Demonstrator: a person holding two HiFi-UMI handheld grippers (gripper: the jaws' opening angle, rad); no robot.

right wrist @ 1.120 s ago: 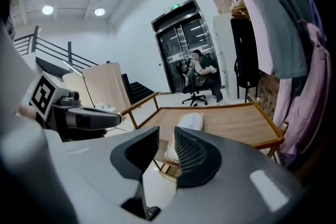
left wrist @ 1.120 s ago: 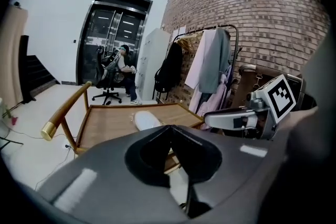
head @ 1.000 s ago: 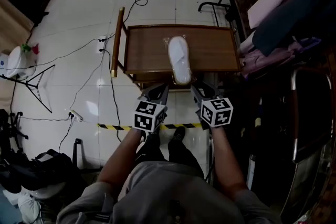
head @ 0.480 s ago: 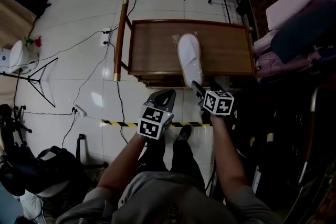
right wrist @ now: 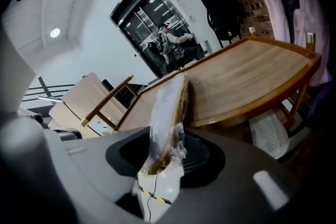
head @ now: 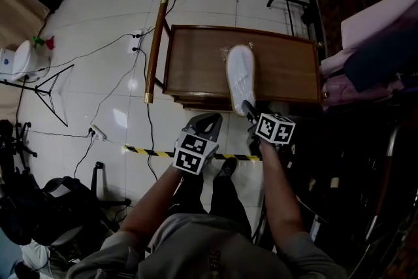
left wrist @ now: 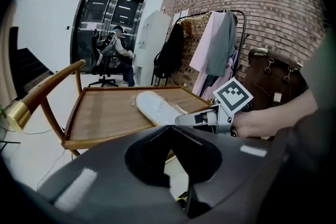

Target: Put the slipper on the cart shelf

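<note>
One view alone shows right gripper [right wrist: 165, 150] fingers closing round slipper [right wrist: 168, 107] heel; left gripper [left wrist: 171, 126] fingers together.

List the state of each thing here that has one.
slipper: plastic-wrapped, lying on cart top shelf, heel past its near edge
right tongs: closing, slipper heel between them
left tongs: shut, empty

Wooden cart shelf [head: 196, 68] on a white tiled floor [head: 85, 16].
One white slipper [head: 240, 75] lies flat on it, one end reaching past the near edge.
</note>
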